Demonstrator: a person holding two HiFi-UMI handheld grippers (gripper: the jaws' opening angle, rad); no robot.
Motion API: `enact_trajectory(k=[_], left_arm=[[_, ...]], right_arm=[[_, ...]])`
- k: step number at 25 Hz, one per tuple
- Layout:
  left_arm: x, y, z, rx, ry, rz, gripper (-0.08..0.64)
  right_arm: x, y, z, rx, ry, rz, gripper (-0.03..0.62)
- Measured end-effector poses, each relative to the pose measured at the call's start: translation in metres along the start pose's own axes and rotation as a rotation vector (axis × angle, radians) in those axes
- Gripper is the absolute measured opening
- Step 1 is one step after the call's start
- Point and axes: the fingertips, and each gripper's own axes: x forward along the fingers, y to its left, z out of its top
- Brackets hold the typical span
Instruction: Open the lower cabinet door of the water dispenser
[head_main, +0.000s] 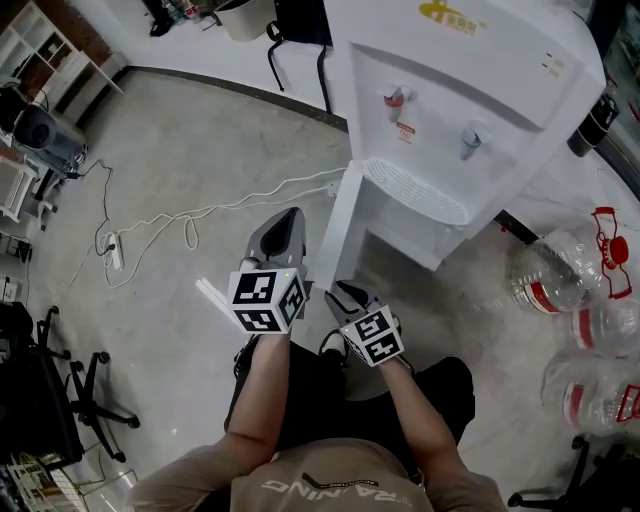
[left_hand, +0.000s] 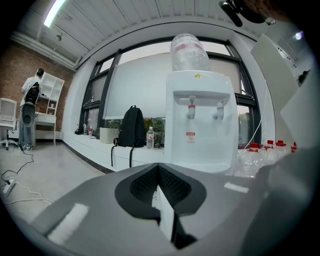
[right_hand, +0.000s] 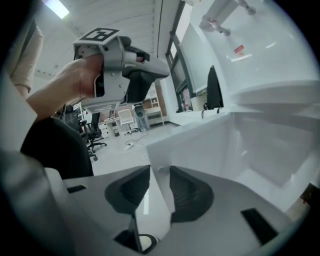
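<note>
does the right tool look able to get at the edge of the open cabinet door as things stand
Yes, it seems so: the edge of the cabinet door already sits between the jaws of the right tool, pads apparently against it, and nothing is in the way.

Tan T-shirt (head_main: 300, 472), black trousers (head_main: 312, 385), grey left tool (head_main: 289, 216) and right tool (head_main: 339, 291)

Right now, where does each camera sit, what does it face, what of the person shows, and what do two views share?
Head view: on the head, steeply down at the water dispenser; arms, left claw, right claw show.
Left gripper view: on the left claw, facing the dispenser's front; only its jaws show.
Right gripper view: on the right claw, close to the cabinet door; left hand shows.
Shared: all show the dispenser.
</note>
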Motion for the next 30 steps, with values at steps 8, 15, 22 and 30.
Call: enact_trajectory(k=[8,15,22,30], left_arm=[[-0.002,0.028,0.000,-0.022,0.004,0.050,0.005],[-0.004,0.029,0.008,-0.028,-0.019,0.035,0.005],[0.009,0.016,0.000,-0.047,-0.005,-0.004,0.005],[0.034,-0.036,-0.005,-0.085,-0.002,-0.148,0.005]], right_arm=[[0.049,0.019,0.016,-0.058,0.002,0.120,0.117],[0.077,0.023,0.027,-0.128,0.017,0.188,0.104],[0.062,0.015,0.030,-0.136,0.020,0.141,0.057],[-0.019,-0.060,0.028,-0.038,-0.031,-0.098,0.014]])
